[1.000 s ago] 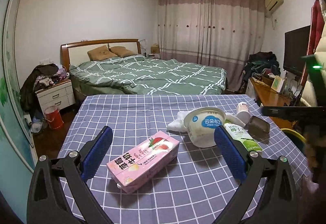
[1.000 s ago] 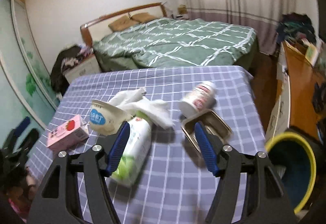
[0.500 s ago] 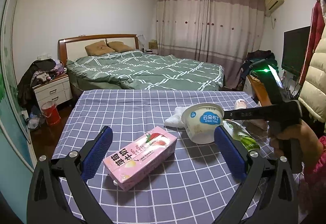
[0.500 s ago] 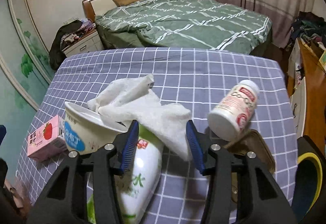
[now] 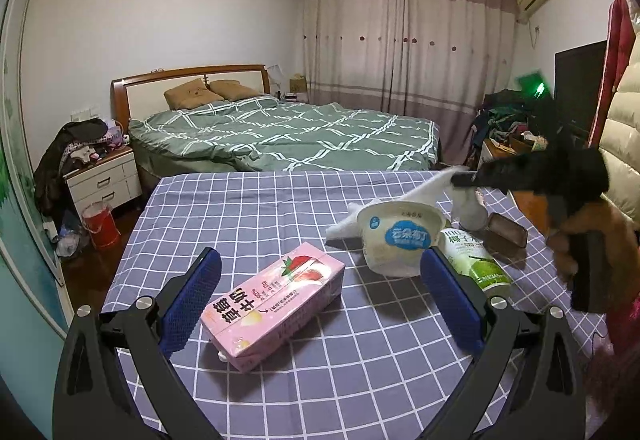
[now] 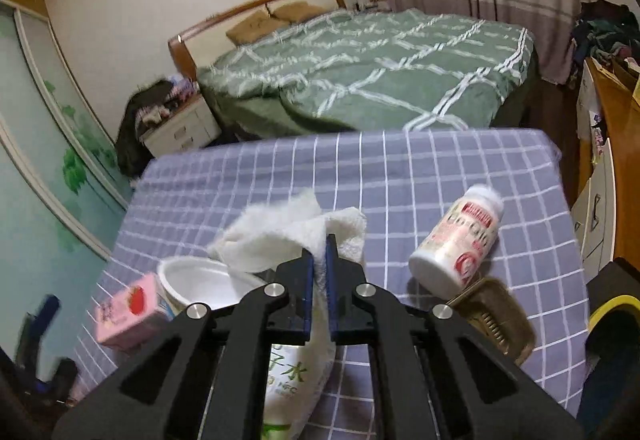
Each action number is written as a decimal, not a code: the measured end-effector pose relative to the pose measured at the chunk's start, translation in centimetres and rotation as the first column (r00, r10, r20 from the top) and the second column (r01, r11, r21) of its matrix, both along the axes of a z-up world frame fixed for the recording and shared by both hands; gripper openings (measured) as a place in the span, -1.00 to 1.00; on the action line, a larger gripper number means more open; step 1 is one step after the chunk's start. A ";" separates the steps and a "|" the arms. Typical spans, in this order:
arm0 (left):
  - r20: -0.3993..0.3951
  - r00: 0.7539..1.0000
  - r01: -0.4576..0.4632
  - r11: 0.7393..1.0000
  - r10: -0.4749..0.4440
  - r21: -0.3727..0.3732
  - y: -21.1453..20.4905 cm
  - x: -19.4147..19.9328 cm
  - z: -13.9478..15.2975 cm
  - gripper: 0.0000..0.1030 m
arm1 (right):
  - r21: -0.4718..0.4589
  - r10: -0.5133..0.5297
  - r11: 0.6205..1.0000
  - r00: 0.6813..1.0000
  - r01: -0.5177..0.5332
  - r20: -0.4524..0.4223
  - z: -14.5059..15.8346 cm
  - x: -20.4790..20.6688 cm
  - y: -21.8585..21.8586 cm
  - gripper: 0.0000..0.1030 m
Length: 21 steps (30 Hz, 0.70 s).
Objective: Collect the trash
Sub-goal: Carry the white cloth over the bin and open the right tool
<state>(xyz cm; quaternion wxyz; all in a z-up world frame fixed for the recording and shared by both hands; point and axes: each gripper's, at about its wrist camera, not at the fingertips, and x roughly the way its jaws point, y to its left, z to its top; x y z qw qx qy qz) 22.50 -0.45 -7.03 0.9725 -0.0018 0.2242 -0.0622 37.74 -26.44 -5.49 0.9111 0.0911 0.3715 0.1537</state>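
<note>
The right gripper (image 6: 319,246) is clamped tight on the white cloth (image 6: 280,236) (lifted at the pinch, its length trailing down-left over the cup (image 6: 200,282)), bottle (image 6: 460,240) and tin (image 6: 496,312) just right, while the left gripper (image 5: 316,272) gapes around the pink carton (image 5: 276,304).

Right gripper (image 6: 319,246) pinched closed on a white cloth (image 6: 280,236), held by a hand (image 5: 592,236); left gripper (image 5: 320,280) gapes wide with nothing gripped, angled slightly downward
</note>
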 end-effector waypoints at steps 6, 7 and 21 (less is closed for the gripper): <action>-0.007 1.000 0.006 1.000 -0.006 0.011 -0.2 0.2 -0.3 0.90 | 0.073 -0.015 0.997 0.997 0.010 0.074 4.5 -0.6 -1.5 -0.89; -0.007 1.000 0.006 1.000 -0.006 0.012 -0.3 0.2 -0.3 0.90 | 0.083 -0.021 0.996 0.996 0.014 0.090 5.4 -0.9 -1.7 -0.89; -0.007 1.000 0.011 1.000 -0.011 0.012 -0.4 0.1 -0.5 0.90 | 0.123 -0.171 0.982 0.940 0.140 0.294 12.4 -10.4 -9.8 -0.89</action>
